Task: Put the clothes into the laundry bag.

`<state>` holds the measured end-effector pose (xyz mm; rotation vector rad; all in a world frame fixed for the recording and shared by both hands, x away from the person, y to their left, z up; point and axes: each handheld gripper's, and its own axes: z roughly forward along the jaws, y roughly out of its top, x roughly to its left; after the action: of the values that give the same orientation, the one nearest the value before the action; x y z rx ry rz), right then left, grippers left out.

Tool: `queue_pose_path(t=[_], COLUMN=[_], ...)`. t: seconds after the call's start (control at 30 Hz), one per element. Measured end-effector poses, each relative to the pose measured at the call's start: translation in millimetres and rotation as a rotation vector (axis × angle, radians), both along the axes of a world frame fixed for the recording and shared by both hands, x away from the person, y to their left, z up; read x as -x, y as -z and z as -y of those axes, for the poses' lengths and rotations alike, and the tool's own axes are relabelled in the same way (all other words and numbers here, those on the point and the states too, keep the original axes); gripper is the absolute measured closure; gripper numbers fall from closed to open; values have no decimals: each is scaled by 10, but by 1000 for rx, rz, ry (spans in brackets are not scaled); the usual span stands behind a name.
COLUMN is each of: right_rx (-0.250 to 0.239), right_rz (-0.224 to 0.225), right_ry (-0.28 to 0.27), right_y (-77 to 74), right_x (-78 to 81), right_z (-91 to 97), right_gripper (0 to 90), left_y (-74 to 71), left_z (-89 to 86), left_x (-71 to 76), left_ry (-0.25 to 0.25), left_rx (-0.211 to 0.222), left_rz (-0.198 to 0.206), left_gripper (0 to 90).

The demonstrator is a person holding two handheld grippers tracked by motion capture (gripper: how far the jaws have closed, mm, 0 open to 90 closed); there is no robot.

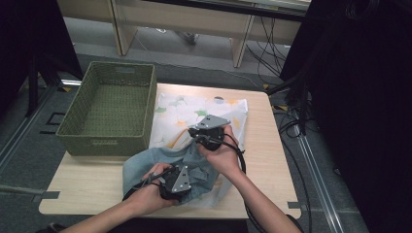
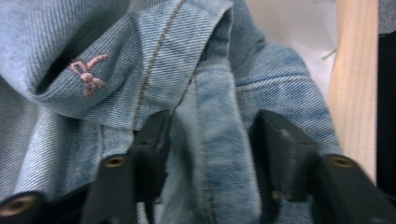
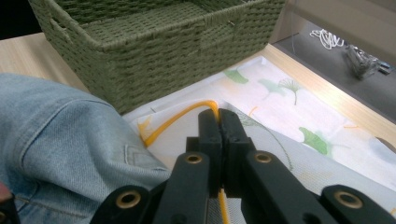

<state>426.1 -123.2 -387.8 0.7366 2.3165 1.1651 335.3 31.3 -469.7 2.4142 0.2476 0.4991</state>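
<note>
While the left hand-held gripper (image 2: 210,140) straddles denim (image 2: 215,154) agape, the right hand-held gripper (image 3: 218,122) pinches printed cloth (image 3: 280,121).

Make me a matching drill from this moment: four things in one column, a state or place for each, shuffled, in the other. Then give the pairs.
1. basket
2. denim garment
3. left gripper
4. right gripper

A. jaws closed together
B. jaws apart around a denim fold
C. nothing visible inside, on the table's left
D. crumpled over the printed cloth

Pairs: 1-C, 2-D, 3-B, 4-A
</note>
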Motion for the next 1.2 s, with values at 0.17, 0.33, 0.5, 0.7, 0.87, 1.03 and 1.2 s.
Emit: queue_pose_path(t=[0.17, 0.33, 0.5, 0.7, 0.87, 1.03, 1.2], right_rx=[-2, -4, -3, -2, -9, -10, -17], right_rz=[12, 11, 6, 12, 6, 14, 20], right_ry=[-20, -24, -25, -29, -30, -35, -46], right_y=[-21, -30, -24, -25, -34, -42, -64], right_x=[39, 50, 48, 52, 60, 73, 85], right_z=[-45, -58, -58, -60, -68, -82, -93], right_gripper=[900, 900, 900, 900, 900, 900, 900], left_y=[54, 89, 113, 112, 50, -16, -102], left_z=[15, 15, 28, 22, -2, -30, -64], left_x=[-10, -21, -33, -66, -71, -81, -107], left_ry=[-5, -16, -26, -52, -76, -94, -117], left_rx=[-5, -6, -15, -6, 38, 78, 114], left_rz=[-18, -22, -19, -24, -29, -12, 8], left_gripper=[590, 647, 698, 791, 823, 834, 838])
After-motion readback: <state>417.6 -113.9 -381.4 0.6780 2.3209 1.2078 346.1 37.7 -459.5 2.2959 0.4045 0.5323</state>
